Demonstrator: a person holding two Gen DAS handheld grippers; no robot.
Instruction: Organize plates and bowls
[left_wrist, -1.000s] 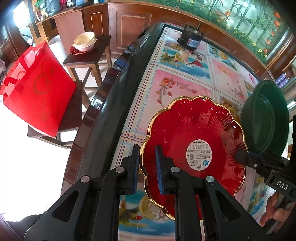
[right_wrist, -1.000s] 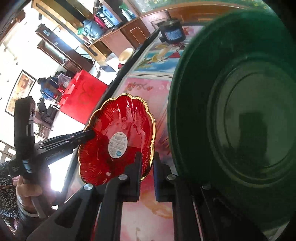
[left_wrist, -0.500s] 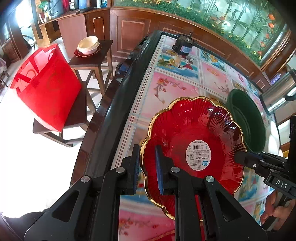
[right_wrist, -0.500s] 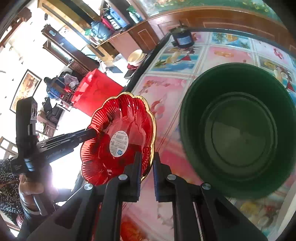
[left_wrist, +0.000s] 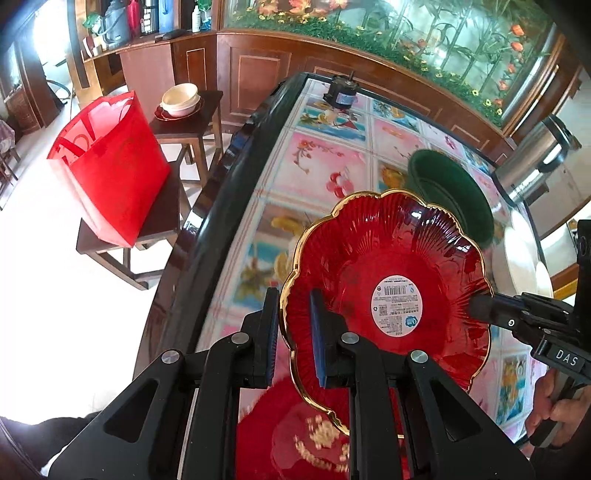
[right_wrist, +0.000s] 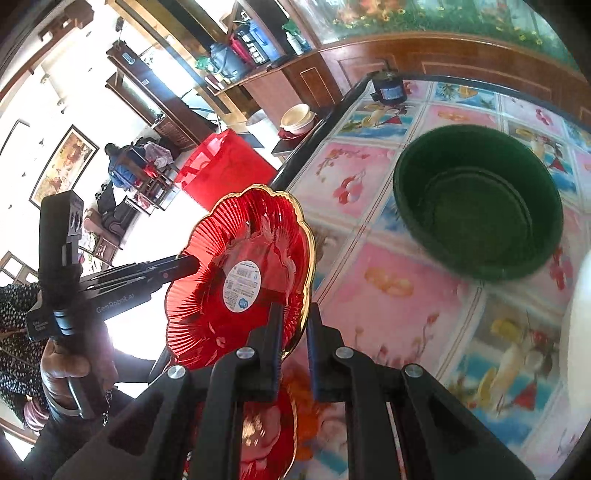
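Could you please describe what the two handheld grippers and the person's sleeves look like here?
Both the left gripper and the right gripper are matte black, with angular linkage arms, silver pivot screws and blue-edged pads on the jaws. White lettering marks their sides: "DAS" on the right one, "GenRobot.AI" on the left. The left sleeve is dark with small white speckles.

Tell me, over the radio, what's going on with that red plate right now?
Left tool and right tool both clamped on the red plate rim. Plate held off the table, tilted. Second red plate beneath; green basin apart, not blocking.
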